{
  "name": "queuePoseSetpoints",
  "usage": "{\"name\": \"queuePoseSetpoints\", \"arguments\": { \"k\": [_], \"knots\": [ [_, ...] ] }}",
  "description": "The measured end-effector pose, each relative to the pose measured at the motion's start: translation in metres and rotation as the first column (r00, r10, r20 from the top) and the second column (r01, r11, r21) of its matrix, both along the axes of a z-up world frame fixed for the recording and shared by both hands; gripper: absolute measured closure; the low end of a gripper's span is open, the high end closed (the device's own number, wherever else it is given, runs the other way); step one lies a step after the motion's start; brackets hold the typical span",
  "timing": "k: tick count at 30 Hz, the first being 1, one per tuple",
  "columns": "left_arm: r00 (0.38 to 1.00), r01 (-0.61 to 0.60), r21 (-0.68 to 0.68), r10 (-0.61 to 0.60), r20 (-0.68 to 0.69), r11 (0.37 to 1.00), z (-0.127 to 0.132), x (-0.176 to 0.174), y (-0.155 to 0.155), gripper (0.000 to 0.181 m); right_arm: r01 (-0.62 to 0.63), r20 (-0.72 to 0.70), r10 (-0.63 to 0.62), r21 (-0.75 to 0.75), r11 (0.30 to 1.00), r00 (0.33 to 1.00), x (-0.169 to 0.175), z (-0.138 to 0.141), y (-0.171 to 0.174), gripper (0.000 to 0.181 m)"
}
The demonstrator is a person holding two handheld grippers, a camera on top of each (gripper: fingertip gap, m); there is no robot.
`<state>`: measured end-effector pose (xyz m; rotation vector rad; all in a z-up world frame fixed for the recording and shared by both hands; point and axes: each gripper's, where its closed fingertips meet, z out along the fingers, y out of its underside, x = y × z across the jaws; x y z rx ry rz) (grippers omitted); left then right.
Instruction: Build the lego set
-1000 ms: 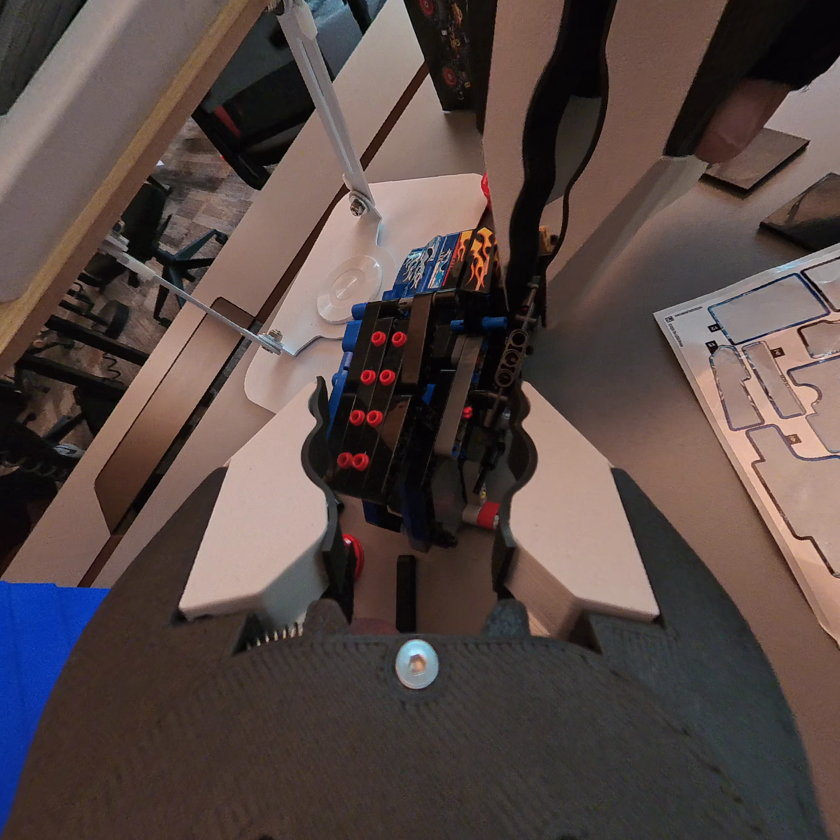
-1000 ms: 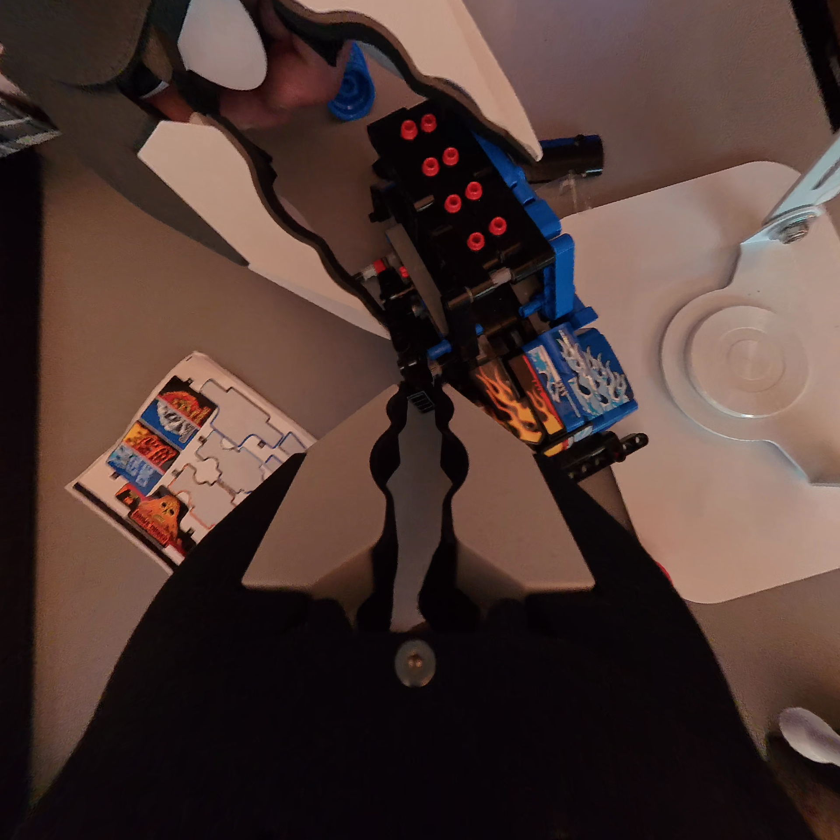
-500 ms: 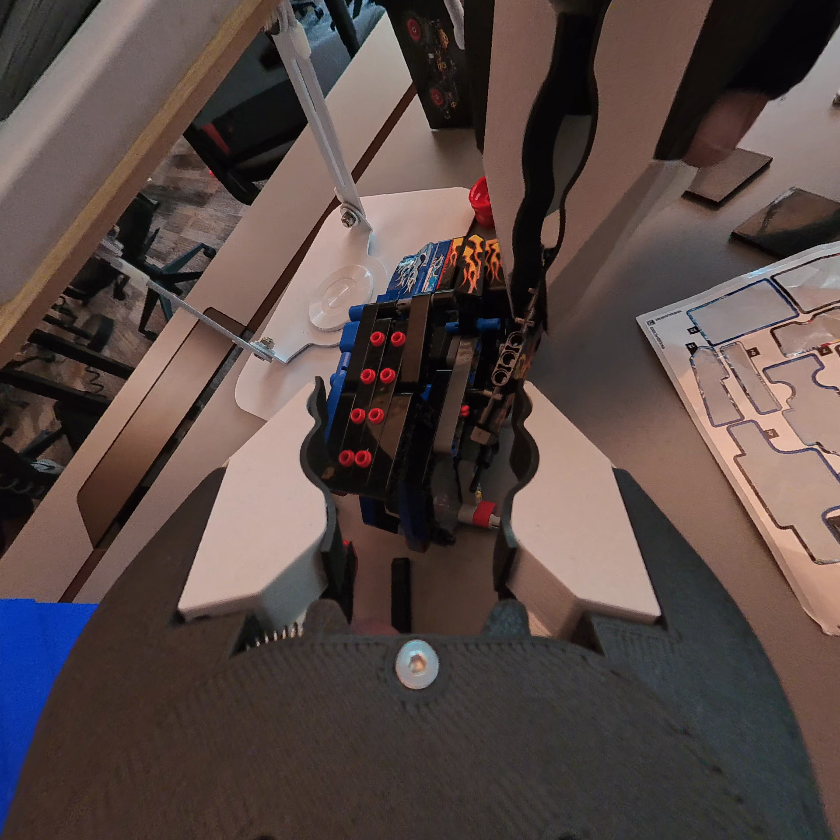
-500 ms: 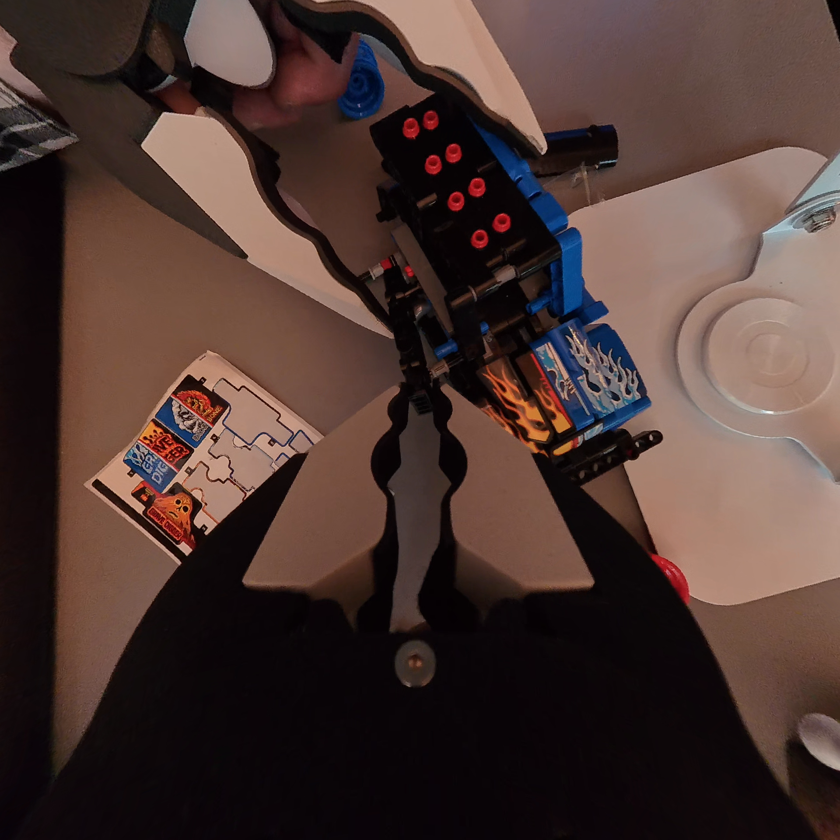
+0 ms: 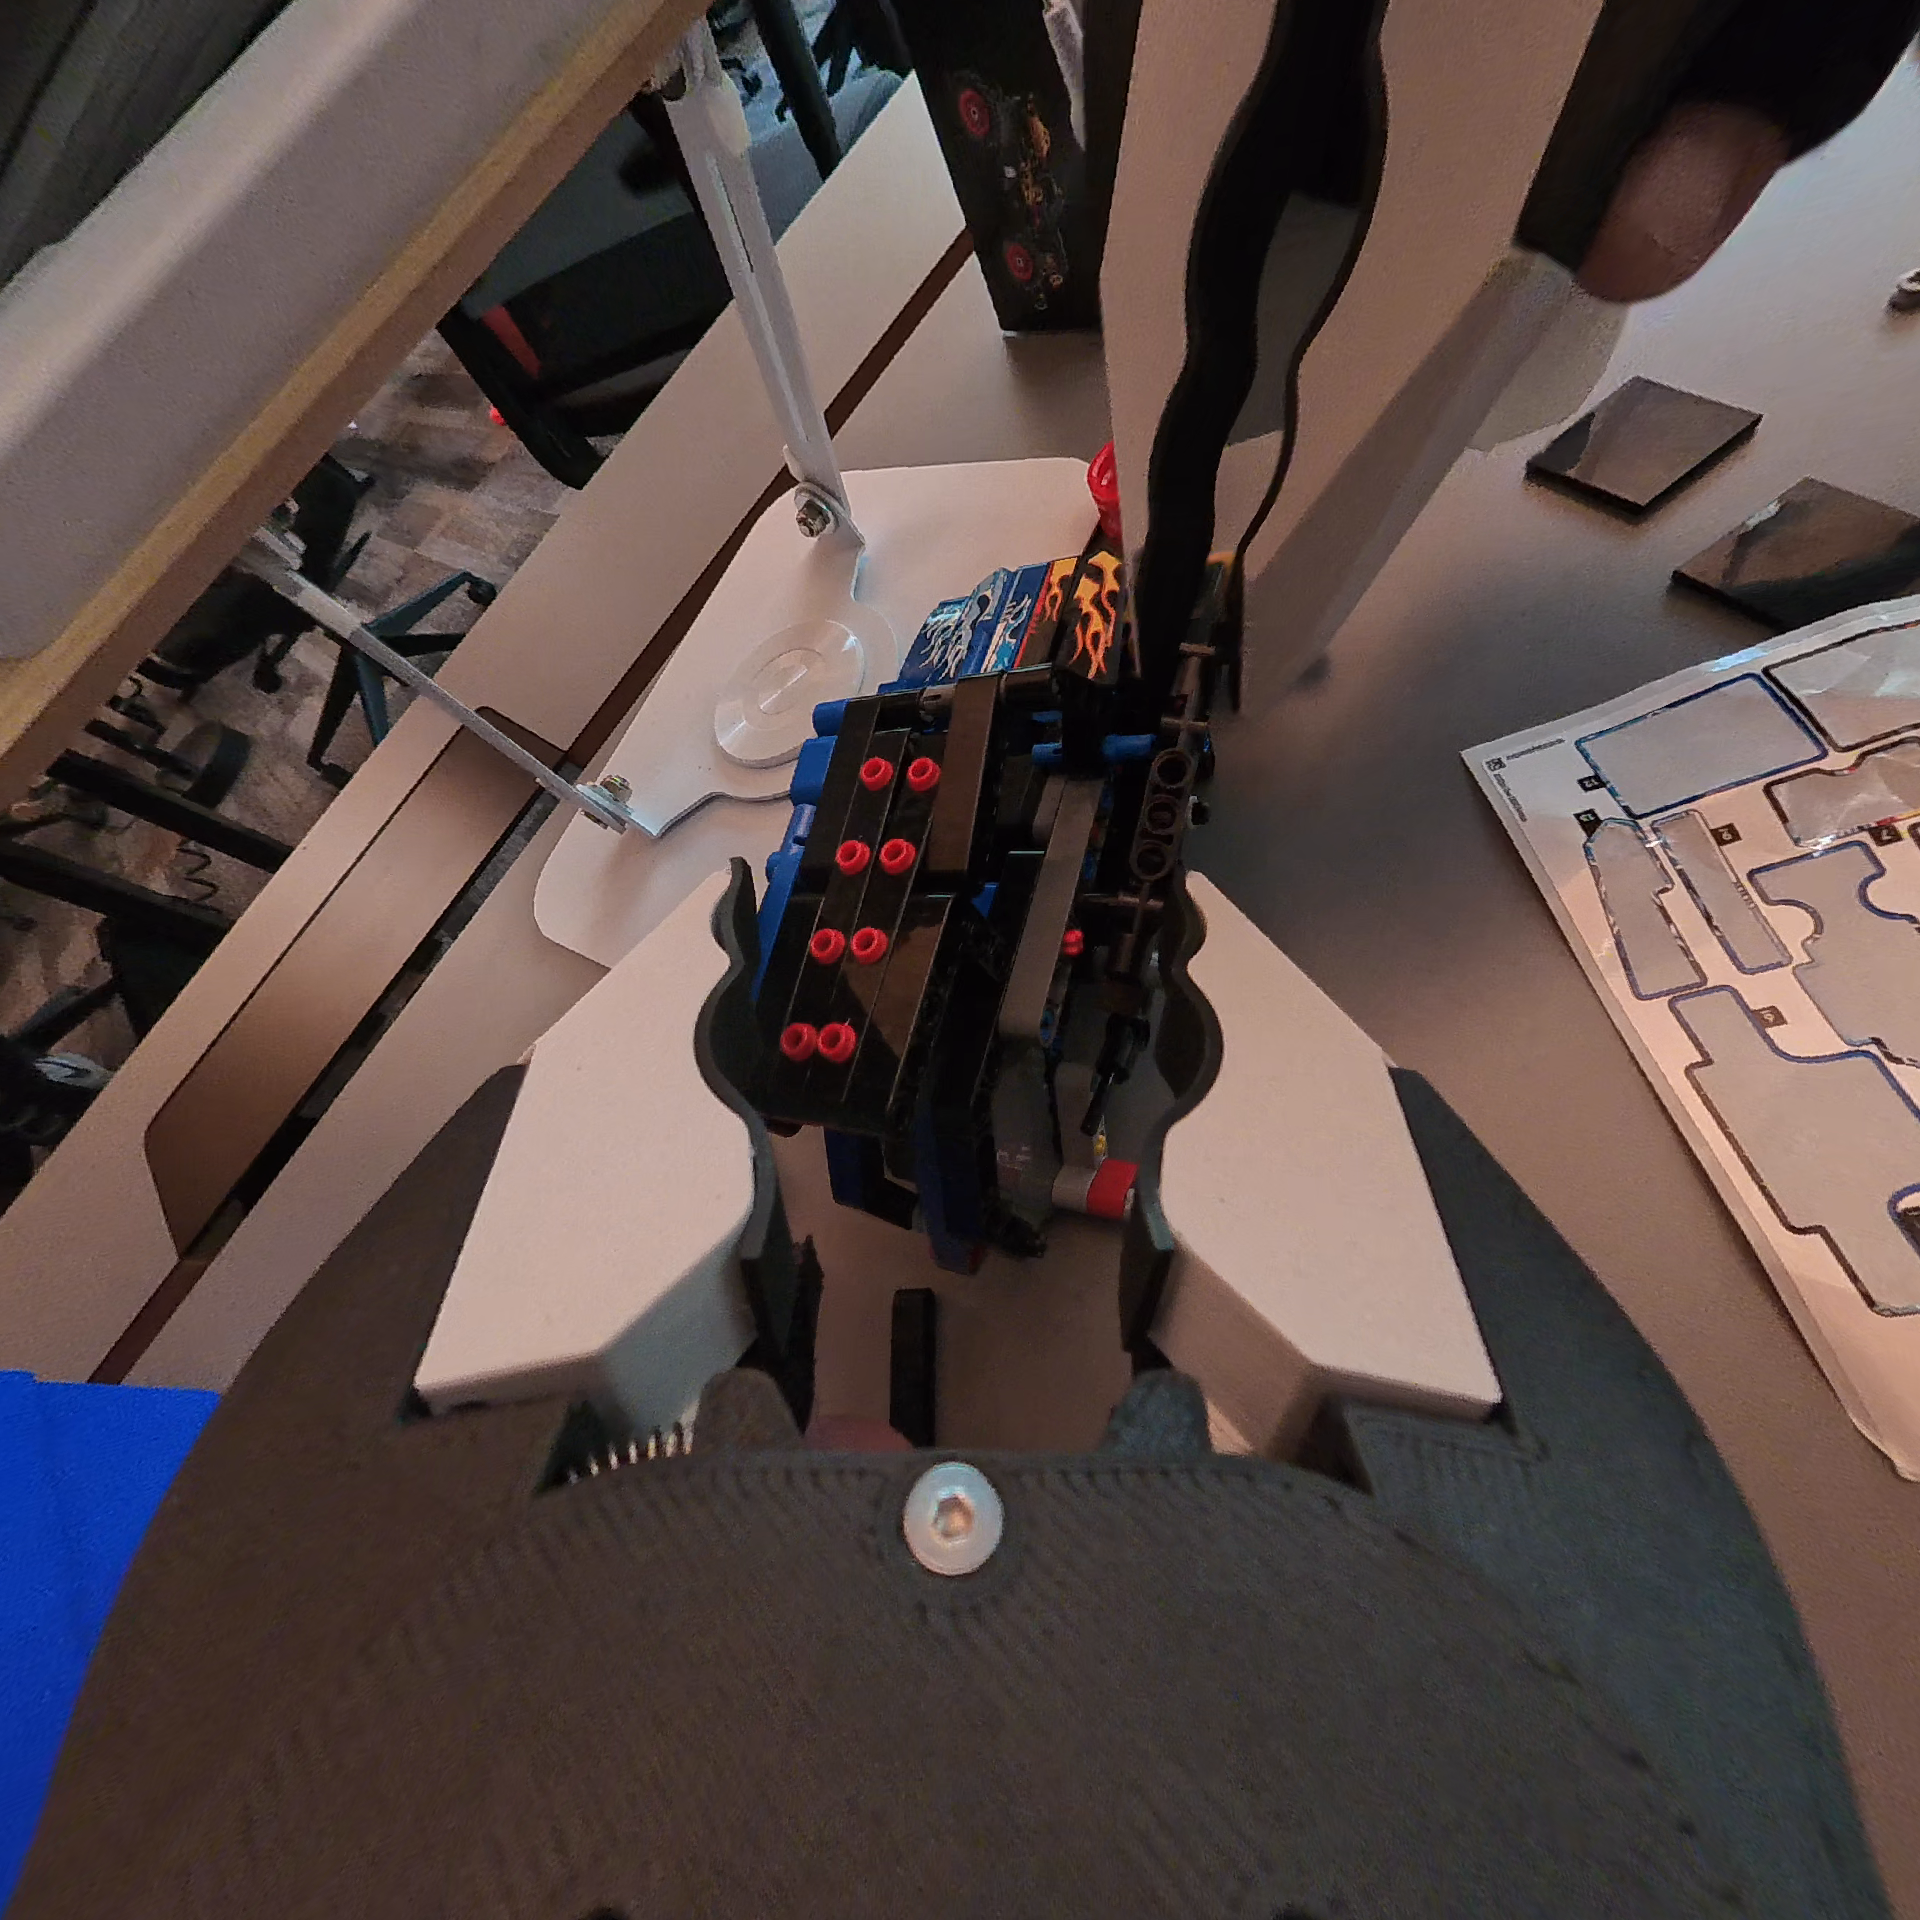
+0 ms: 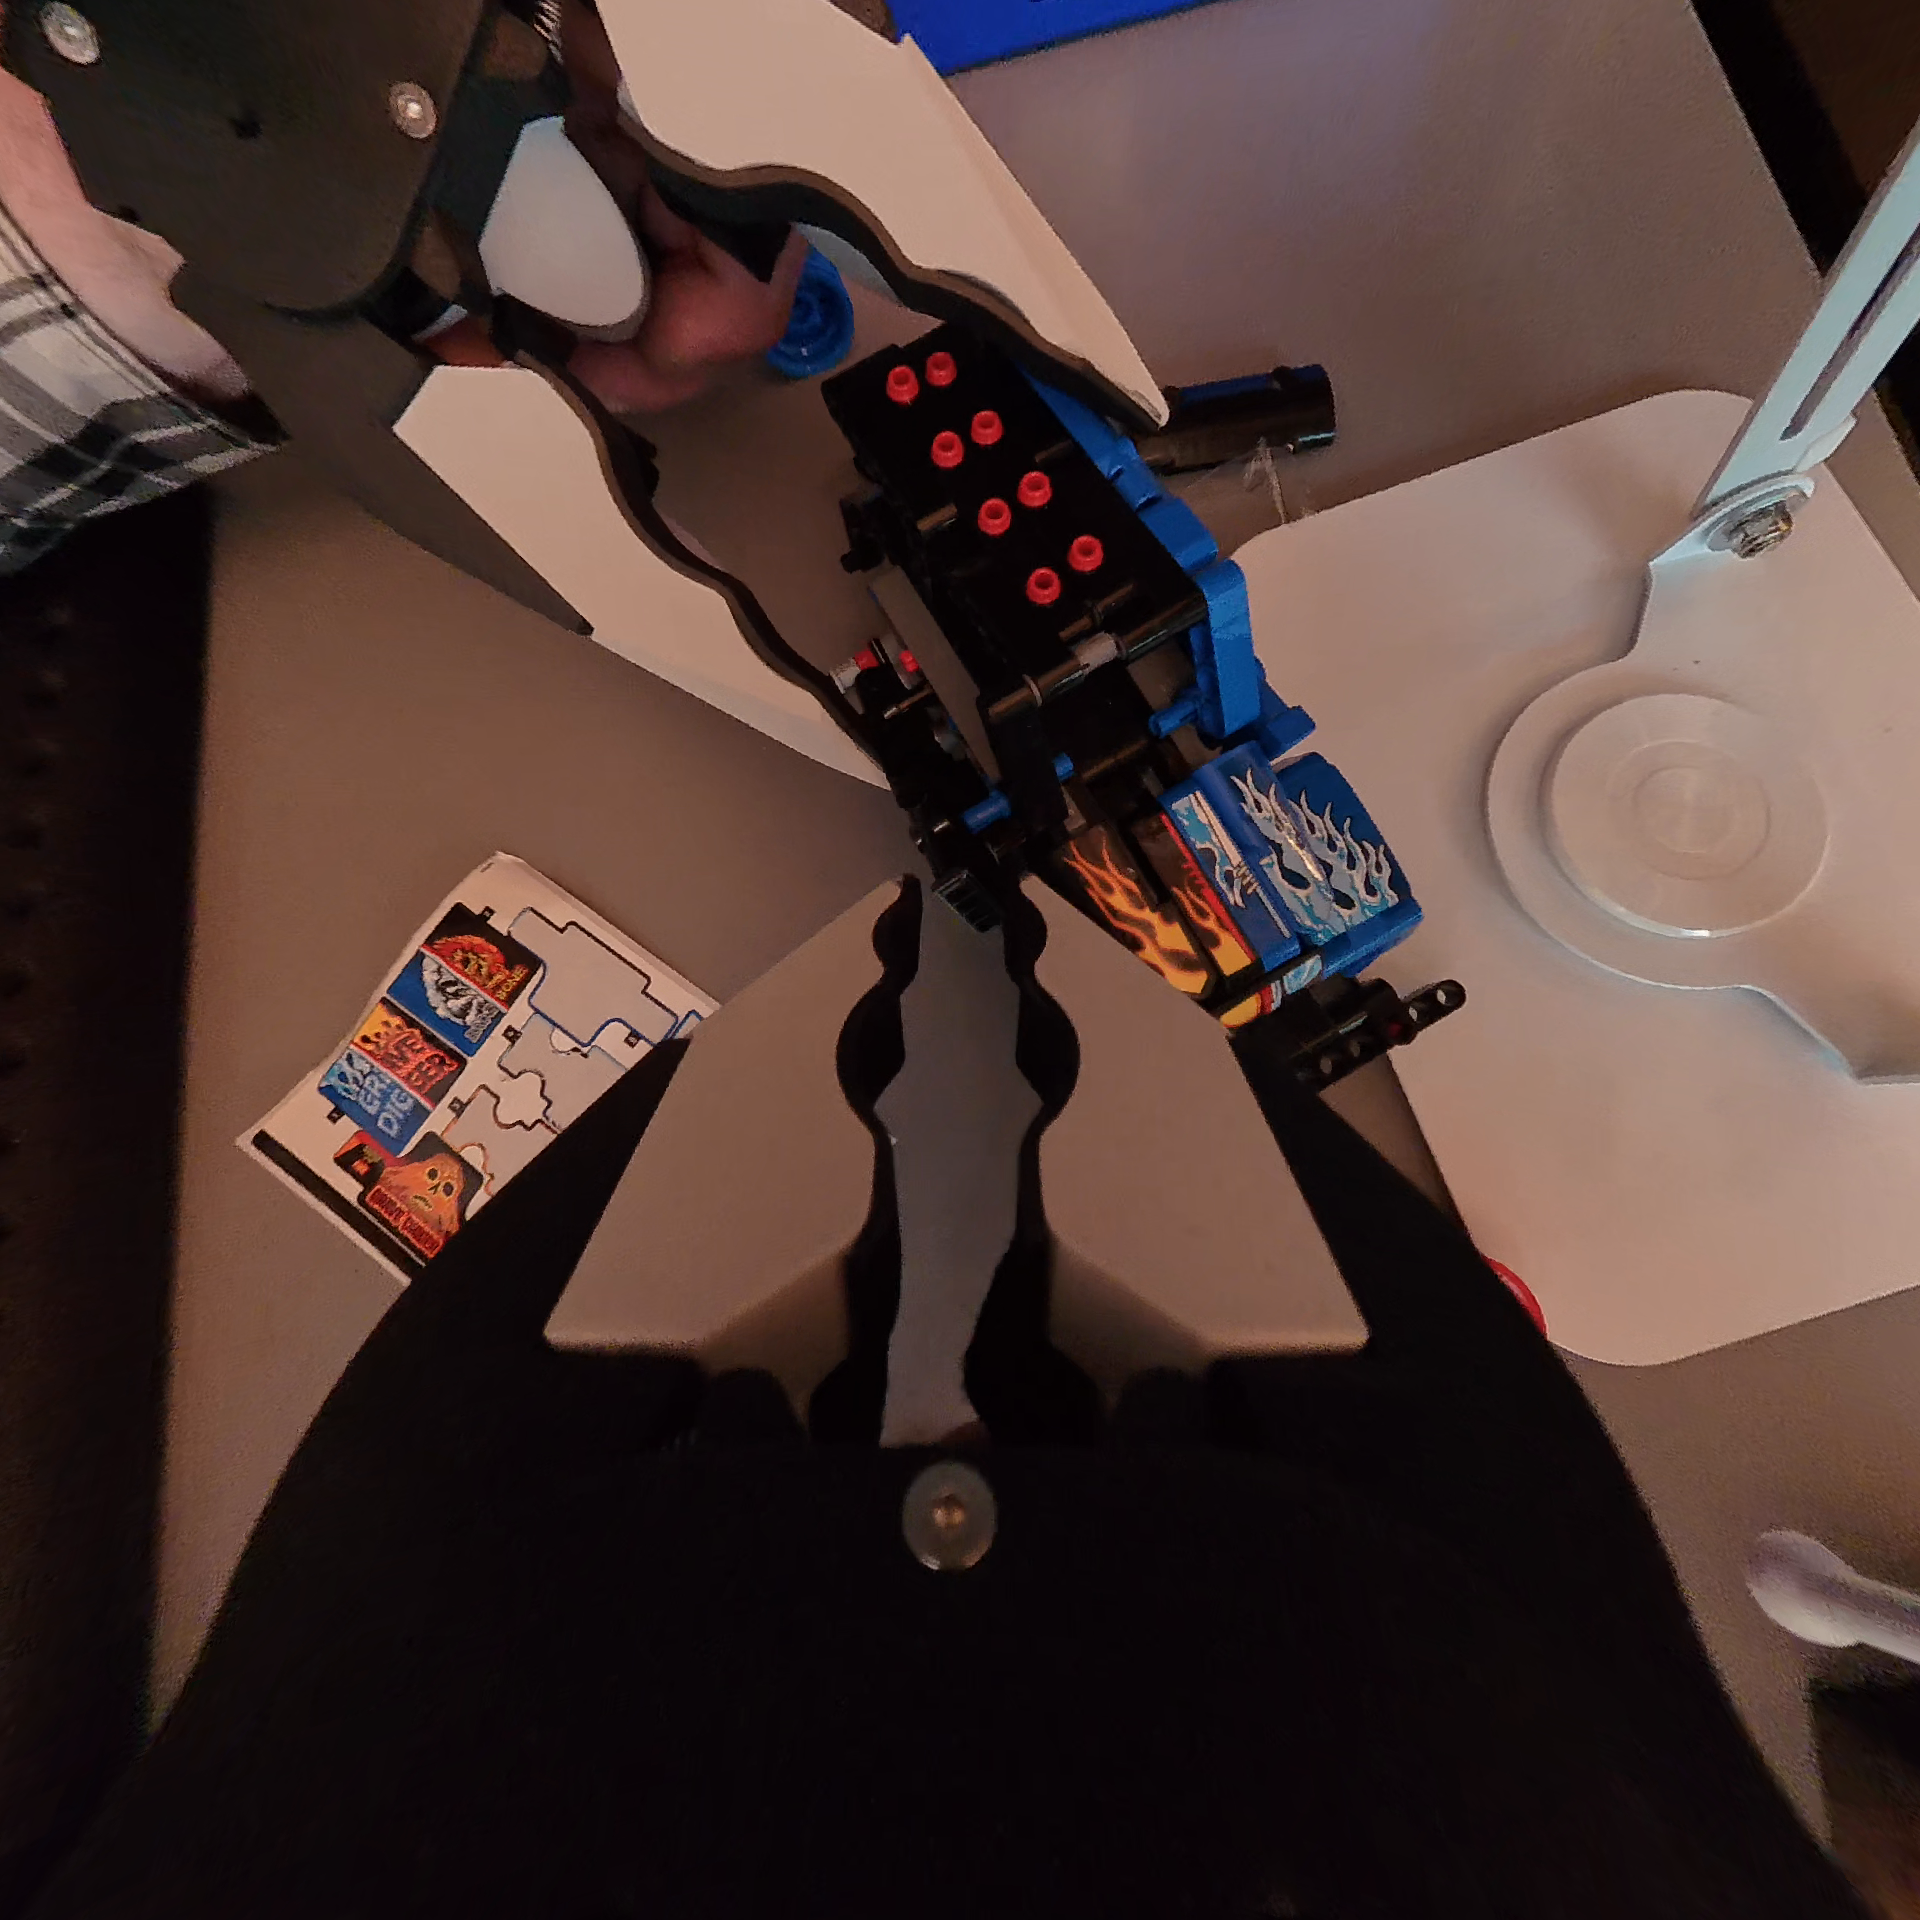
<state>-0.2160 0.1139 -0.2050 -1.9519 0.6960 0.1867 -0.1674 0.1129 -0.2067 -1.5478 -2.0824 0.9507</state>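
Right wrist view: lego model (image 6: 1070,623) underside hidden.

This looks like an office or a lab workroom; a long pale desk (image 5: 644,499) carries a white camera stand base (image 6: 1621,1174) with metal struts; beyond the desk edge stand dark office chairs (image 5: 405,623) on a wooden floor (image 5: 436,416); a sticker sheet (image 5: 1756,914) lies on the desk.
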Motion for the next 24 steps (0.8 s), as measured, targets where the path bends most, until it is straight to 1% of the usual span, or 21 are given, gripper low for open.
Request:
{"name": "queuePoseSetpoints", "arguments": {
  "k": [5, 10, 13, 19, 24],
  "knots": [
    [0.999, 0.008, 0.005, -0.008, 0.039, 1.000, 0.0009, 0.0001, 0.0001, 0.105, 0.000, -0.010, 0.000, -0.027, 1.000, 1.000, 0.0011, 0.0019, 0.0009, 0.170],
    [0.999, 0.011, 0.007, -0.011, 0.041, 1.000, 0.0010, 0.0005, -0.0003, 0.105, 0.000, -0.001, 0.000, 0.015, 1.000, 1.000, 0.0025, -0.0017, 0.0042, 0.171],
    [0.999, 0.011, 0.011, -0.011, 0.047, 1.000, 0.0013, 0.0006, -0.0003, 0.105, 0.000, -0.003, 0.000, 0.022, 1.000, 1.000, 0.0030, -0.0032, 0.0053, 0.169],
    [0.998, 0.014, 0.020, -0.015, 0.057, 1.000, 0.0021, 0.0016, -0.0006, 0.105, -0.004, -0.016, 0.004, 0.048, 0.999, 1.000, 0.0020, -0.0053, 0.0068, 0.174],
    [0.998, 0.016, 0.026, -0.018, 0.064, 1.000, 0.0025, 0.0018, -0.0009, 0.105, 0.002, -0.031, 0.000, 0.053, 0.999, 1.000, 0.0001, -0.0050, 0.0081, 0.174]
  ]
}}
